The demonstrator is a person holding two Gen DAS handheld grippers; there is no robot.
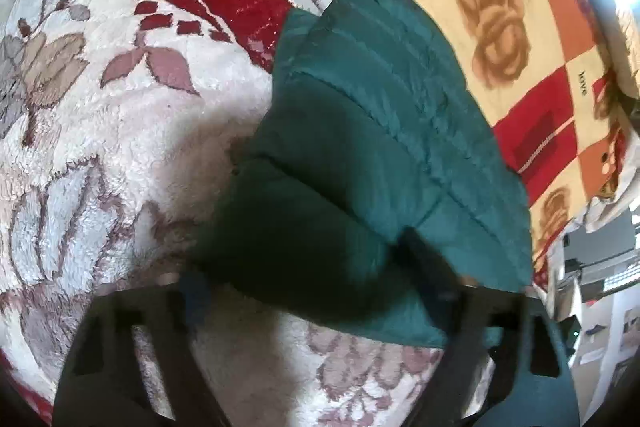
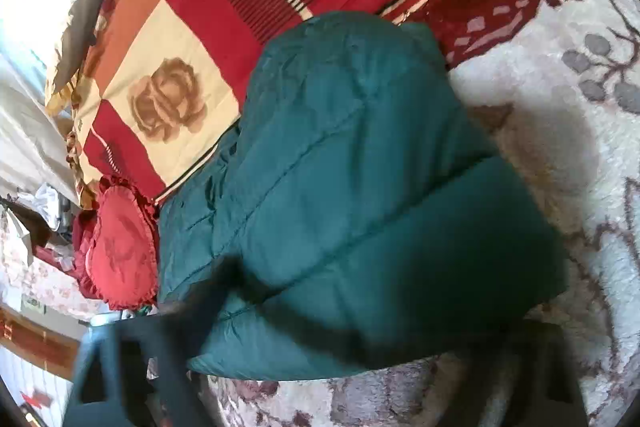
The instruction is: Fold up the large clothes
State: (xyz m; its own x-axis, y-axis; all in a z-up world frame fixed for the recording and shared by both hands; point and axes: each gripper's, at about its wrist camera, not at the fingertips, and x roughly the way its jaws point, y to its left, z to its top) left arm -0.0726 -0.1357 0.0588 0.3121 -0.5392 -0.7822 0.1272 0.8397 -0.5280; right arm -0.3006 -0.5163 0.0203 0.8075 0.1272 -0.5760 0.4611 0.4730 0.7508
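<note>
Green quilted jacket (image 1: 372, 131) folded on fluffy floral blanket (image 1: 120, 131), left gripper (image 1: 304, 279) and right gripper (image 2: 352, 311) each straddling its near edge, grip impossible to tell, checkered quilt (image 2: 224, 39) behind.

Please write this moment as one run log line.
stage: fold in progress | item: teal quilted puffer jacket on white floral plush blanket | left gripper: around jacket edge | right gripper: same

Bedding and cushions around the work area

A pale fleece blanket (image 1: 132, 131) with a floral pattern covers the bed; a red-and-cream checked quilt (image 2: 224, 11) printed with roses lies at the far side, near a frilled red cushion (image 2: 120, 259).
</note>
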